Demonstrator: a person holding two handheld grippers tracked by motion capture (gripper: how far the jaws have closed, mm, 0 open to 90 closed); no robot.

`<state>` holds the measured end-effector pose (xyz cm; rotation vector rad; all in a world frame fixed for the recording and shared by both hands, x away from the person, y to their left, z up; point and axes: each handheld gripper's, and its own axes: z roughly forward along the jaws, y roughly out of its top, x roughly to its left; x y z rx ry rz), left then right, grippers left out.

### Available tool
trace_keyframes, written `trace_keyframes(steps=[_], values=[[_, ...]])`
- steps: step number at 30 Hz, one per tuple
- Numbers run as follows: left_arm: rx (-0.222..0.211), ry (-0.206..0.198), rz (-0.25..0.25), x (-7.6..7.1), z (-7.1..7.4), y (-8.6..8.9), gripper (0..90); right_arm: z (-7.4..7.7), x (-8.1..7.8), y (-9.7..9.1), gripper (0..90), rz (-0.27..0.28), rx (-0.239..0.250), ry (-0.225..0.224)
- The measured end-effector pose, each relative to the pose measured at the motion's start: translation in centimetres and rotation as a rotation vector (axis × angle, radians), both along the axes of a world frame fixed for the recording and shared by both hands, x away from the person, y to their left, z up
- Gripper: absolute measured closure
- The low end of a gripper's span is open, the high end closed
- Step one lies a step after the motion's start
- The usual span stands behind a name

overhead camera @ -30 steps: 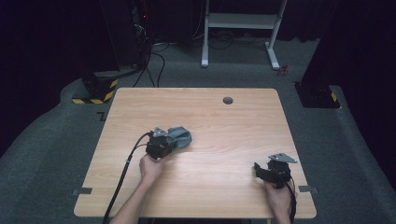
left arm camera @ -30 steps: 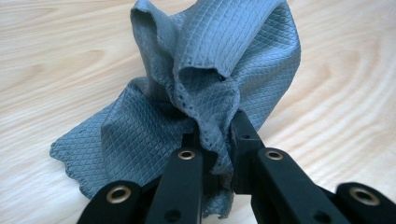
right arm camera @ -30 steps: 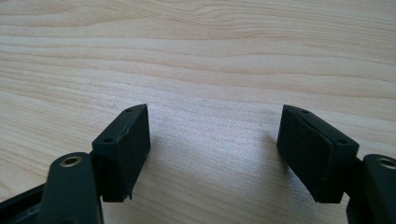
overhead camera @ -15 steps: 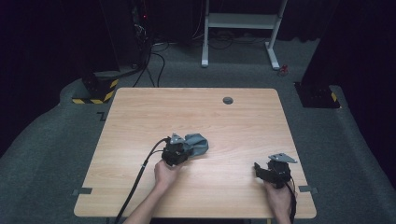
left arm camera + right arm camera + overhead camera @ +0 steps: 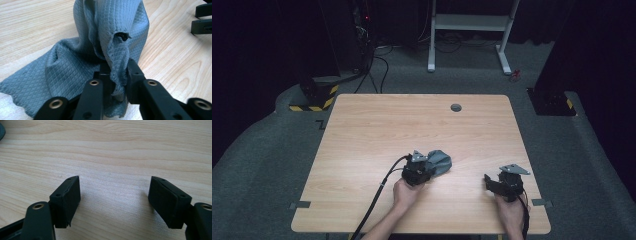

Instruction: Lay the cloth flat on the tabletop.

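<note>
We see the cloth (image 5: 438,162) on the table (image 5: 362,135), bunched right ahead of the left gripper (image 5: 421,167), a fold between its jaws. The right gripper (image 5: 491,184) sits well off to that gripper's right, with bare tabletop ahead of it.

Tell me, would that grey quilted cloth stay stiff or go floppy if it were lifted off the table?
Probably floppy: the grey cloth hangs in soft folds and bunches between the left gripper pads. It looks thin and light, so likely it would drape and drag along the wooden table rather than keep its shape.
</note>
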<state>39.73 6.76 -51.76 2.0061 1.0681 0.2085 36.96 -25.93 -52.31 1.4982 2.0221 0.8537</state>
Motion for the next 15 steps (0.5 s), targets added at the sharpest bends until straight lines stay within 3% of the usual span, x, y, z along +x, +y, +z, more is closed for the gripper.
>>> trace_keyframes(steps=[2, 3, 4, 5, 6, 7, 10, 14, 15], values=[[0.001, -0.001, -0.005, 0.0, 0.0, 0.0, 70.8, 0.0, 0.0, 0.0, 26.4, -0.001, 0.001, 0.001], [-0.001, -0.004, -0.017, -0.2, 0.1, 0.1, 63.0, 0.0, 0.0, 0.0, 28.4, 0.006, -0.001, -0.003], [-0.005, -0.004, -0.017, -0.3, 0.1, 0.2, 63.0, 0.0, 0.0, 0.0, 28.4, 0.006, -0.001, -0.003], [-0.001, -0.025, -0.023, -0.9, 0.5, 0.6, 54.6, 0.0, -0.1, 0.1, 35.6, 0.017, 0.001, -0.009], [-0.001, -0.025, -0.023, -0.9, 0.5, 0.6, 51.9, 0.0, -0.1, 0.1, 35.6, 0.017, 0.001, -0.009], [0.014, -0.053, -0.027, -1.5, 0.8, 1.3, 48.9, 0.1, -0.2, 0.4, 42.5, 0.037, 0.001, -0.018], [0.031, -0.081, -0.009, -2.2, 0.9, 2.7, 47.7, 0.1, -0.2, 0.6, 46.1, 0.049, 0.001, -0.022], [0.036, -0.084, 0.018, -2.5, 0.5, 4.0, 49.9, 0.3, -0.2, 1.4, 53.7, 0.075, 0.0, -0.01], [0.054, -0.088, 0.033, -2.4, 0.3, 4.4, 50.5, 0.6, -0.3, 2.5, 55.4, 0.131, 0.023, -0.01]])
